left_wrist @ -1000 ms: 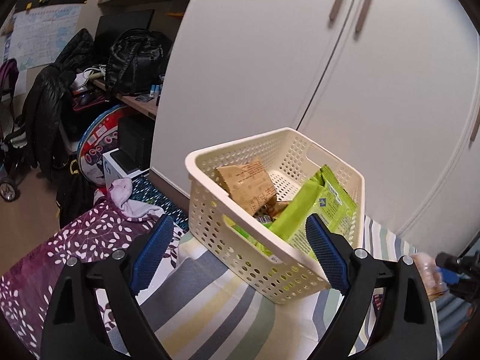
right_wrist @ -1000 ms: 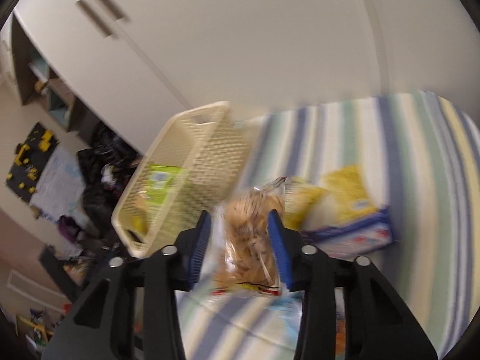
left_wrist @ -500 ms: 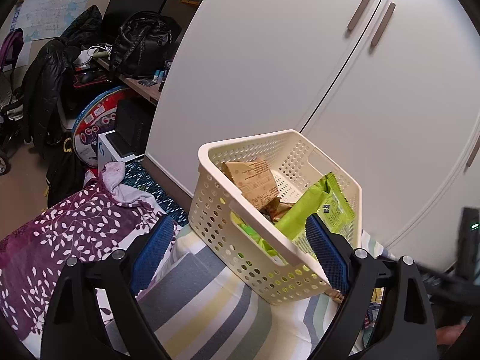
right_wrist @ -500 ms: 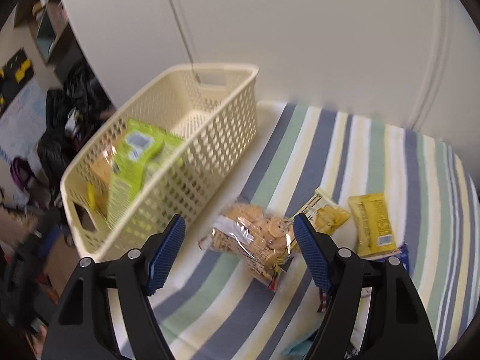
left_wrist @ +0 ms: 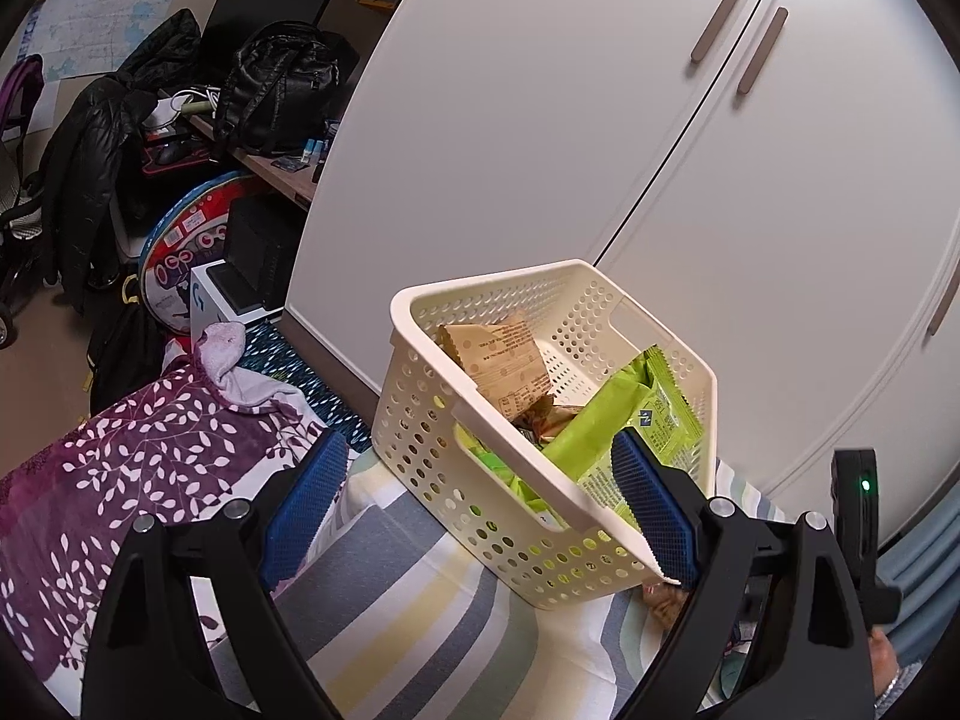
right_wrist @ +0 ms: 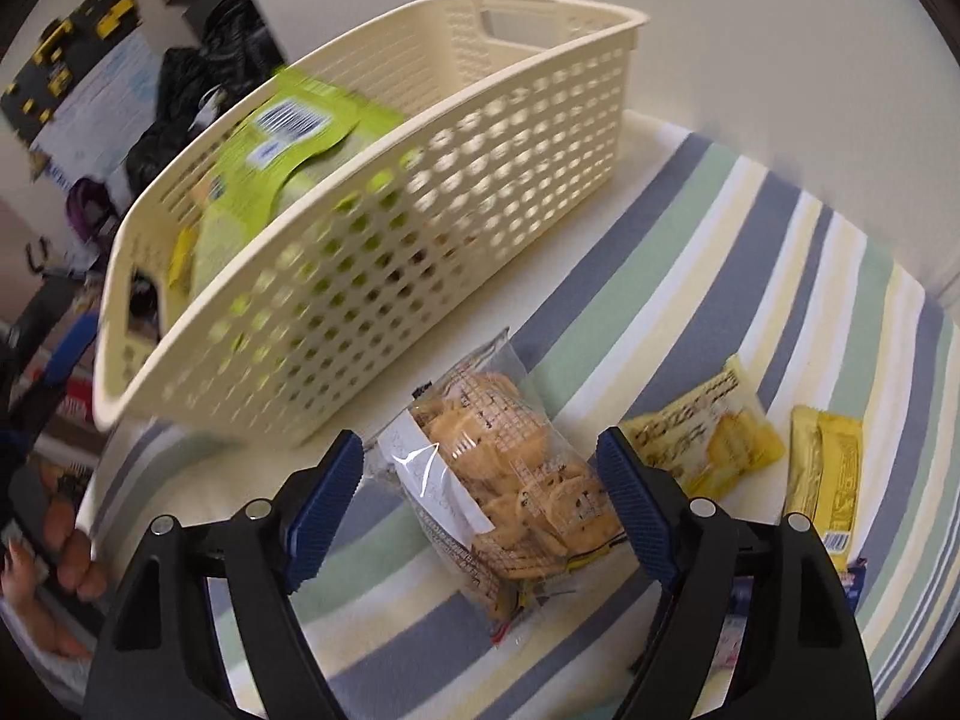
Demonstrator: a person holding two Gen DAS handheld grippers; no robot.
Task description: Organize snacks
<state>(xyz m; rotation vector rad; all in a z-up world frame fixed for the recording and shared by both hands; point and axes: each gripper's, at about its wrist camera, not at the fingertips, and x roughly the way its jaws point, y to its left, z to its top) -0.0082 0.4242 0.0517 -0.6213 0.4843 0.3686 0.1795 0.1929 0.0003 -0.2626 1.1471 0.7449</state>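
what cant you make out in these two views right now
- Bottom of the basket, left wrist view: the green packet and brown packet cover what lies under them.
- Green packet's print, right wrist view: blurred.
- Blue packet, right wrist view: mostly behind the right gripper.
- Cookie bag, left wrist view: mostly behind the left gripper.

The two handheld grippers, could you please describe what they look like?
Both the left gripper and the right gripper have matte black angular arms with silver rivets and ridged blue pads. No cables show. Beside the left gripper, a black device shows a green light.
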